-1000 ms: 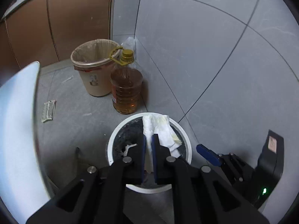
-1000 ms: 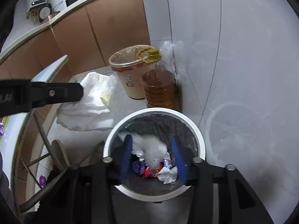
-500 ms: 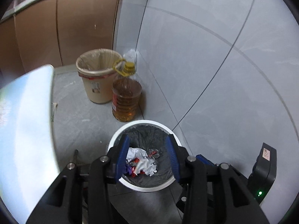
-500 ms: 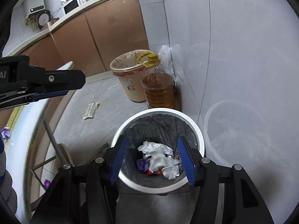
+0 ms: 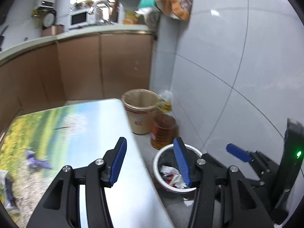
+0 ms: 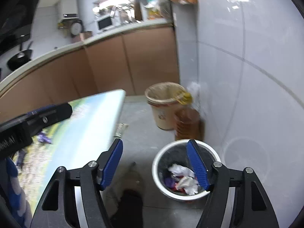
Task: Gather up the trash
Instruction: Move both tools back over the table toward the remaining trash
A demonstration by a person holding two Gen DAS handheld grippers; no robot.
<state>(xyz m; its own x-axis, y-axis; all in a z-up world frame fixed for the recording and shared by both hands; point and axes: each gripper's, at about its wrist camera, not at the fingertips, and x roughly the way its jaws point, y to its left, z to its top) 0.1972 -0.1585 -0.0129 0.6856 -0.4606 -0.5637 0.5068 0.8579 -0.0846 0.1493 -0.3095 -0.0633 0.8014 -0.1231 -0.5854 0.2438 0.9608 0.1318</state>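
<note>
Nearest, the left gripper (image 5: pixel 151 163) stood with its black arms and ribbed blue pads spread apart and nothing between them; its jaws had just been opening. It hung over the near right edge of a table topped with a glossy printed landscape sheet (image 5: pixel 81 133). Likewise the right gripper (image 6: pixel 154 163) held its blue pads wide with nothing in them, its jaws also having just been opening, and it showed at the far right of the left wrist view as a blue-tipped black arm.

Just beyond the pads, on the grey floor to the right of the table, stood a round white-rimmed waste bin lined with a black bag (image 6: pixel 156 163). Inside it lay the collected trash, crumpled white paper mixed with red and purple scraps (image 6: pixel 182 179). A small white scrap (image 5: pixel 189 203) lay on the floor just near of the bin.

Farther along the pale tiled wall stood a clear plastic jug of amber liquid with a yellow cap and handle (image 6: pixel 187 123), touching or just beside a beige bucket lined with a thin bag (image 6: pixel 163 114).

Farthest, brown cabinet doors (image 5: pixel 114 66) ran under a pale counter carrying a white microwave (image 5: pixel 78 19), blurred.
</note>
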